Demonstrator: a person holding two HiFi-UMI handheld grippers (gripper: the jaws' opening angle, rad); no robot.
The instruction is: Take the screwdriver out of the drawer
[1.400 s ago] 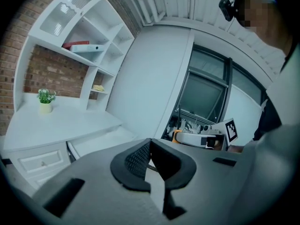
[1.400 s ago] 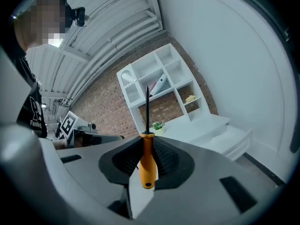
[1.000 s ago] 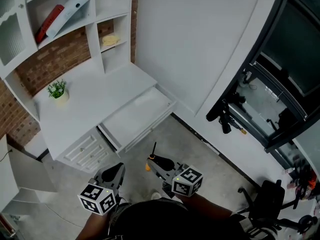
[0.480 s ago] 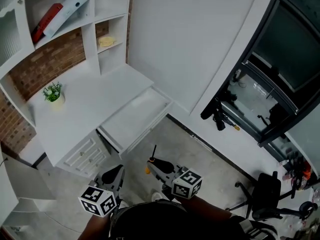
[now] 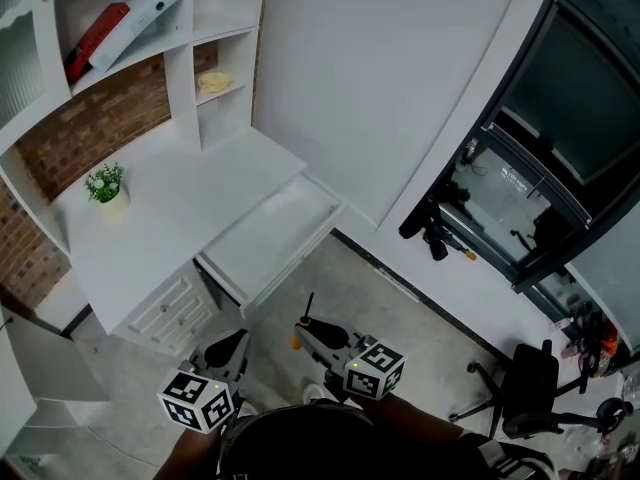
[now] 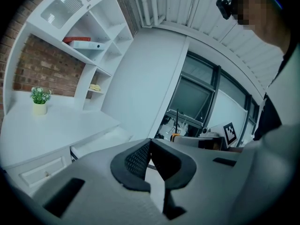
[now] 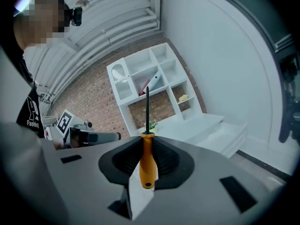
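Note:
The screwdriver (image 7: 147,162) has an orange handle and a thin black shaft that points up. My right gripper (image 7: 146,146) is shut on its handle. In the head view the right gripper (image 5: 304,322) holds the screwdriver (image 5: 307,306) over the floor, in front of the white desk's open drawer (image 5: 272,236) and well clear of it. My left gripper (image 5: 240,336) hangs beside it on the left, over the floor. In its own view the left gripper (image 6: 150,146) is shut with nothing between the pads. The drawer's inside looks bare white.
The white desk (image 5: 170,203) carries a small potted plant (image 5: 108,186); shelves above it hold a red and a white binder (image 5: 120,28). Lower drawers (image 5: 170,308) are closed. A dark window frame (image 5: 520,168) and an office chair (image 5: 525,393) stand at the right.
Both grippers stay almost where they were, low near the person's body, the screwdriver still held. The head camera has shifted slightly, so the desk sits a little differently in view.

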